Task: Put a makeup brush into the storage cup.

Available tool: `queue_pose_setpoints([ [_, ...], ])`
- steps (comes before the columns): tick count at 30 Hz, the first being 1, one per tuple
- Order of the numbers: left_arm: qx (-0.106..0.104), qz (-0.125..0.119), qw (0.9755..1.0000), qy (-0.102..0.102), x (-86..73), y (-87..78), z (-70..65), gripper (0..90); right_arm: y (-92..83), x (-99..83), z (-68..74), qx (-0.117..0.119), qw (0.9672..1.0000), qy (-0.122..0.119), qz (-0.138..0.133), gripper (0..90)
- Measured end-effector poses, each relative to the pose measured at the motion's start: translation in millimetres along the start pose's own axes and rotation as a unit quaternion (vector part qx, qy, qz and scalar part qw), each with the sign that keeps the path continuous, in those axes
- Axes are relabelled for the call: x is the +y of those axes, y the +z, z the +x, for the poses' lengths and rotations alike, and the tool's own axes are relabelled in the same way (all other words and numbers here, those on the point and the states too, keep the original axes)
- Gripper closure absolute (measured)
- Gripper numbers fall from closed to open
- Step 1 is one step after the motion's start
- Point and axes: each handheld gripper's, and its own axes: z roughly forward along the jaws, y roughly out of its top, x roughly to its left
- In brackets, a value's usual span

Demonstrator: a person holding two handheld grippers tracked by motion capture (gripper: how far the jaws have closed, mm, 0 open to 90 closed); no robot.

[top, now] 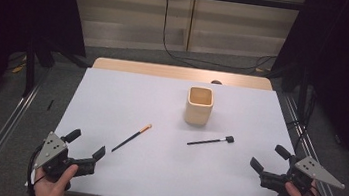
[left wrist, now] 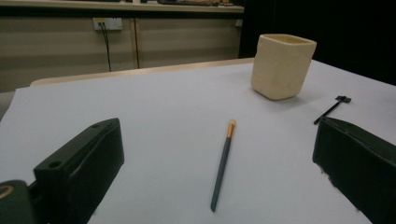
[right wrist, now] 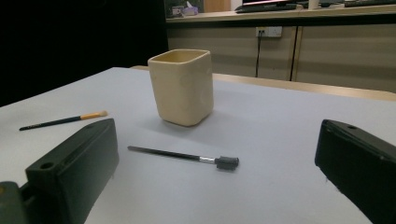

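Here, brushes: two slim dark sticks lying flat on the table (top: 111, 100) before the cup (top: 198, 106).
Orange brush (top: 131, 137): orange tip, near left gripper (top: 87, 146).
Black brush (top: 210, 141): black head, near right gripper (top: 270, 157).
Left gripper: jaws wide, empty, touching nothing.
Right gripper: jaws wide, empty.

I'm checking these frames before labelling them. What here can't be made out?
- Inside of the cream square cup: its bottom is hidden by its own walls in the high view and both gripper views.
- Bristles of the black-headed brush: too small to tell in the right gripper view.
- Small dark thing at the table's far edge: too small in the high view.
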Motion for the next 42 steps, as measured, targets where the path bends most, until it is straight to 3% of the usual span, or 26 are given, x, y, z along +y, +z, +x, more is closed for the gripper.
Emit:
queue_pose_setpoints([
  [9,-0.004,-0.004,1.0000,0.005,0.7,1.7,-2.4,2.0,-0.6,-1.1,-0.7,0.004,1.0000,0.006,-0.002,0.0],
  [13,-0.024,-0.006,0.9997,0.002,1.8,1.6,-3.9,2.0,-0.4,-0.7,-0.8,0.008,0.9999,0.008,-0.003,0.0],
  [19,-0.035,-0.005,0.9992,0.019,3.4,1.0,-10.9,2.1,-2.3,0.3,1.2,0.012,0.9999,0.005,-0.007,0.0],
  [26,-0.037,-0.004,0.9993,0.002,6.4,-0.1,-10.3,2.3,-0.5,1.2,1.6,0.022,0.9997,0.009,-0.004,0.0],
  [34,-0.046,-0.007,0.9989,-0.001,18.3,5.4,-12.7,2.3,-1.5,1.1,2.1,0.022,0.9997,0.005,-0.006,0.0],
  [42,-0.054,-0.011,0.9983,0.020,30.7,11.5,-15.3,2.5,-1.1,0.8,2.5,0.024,0.9997,0.005,-0.003,0.0],
])
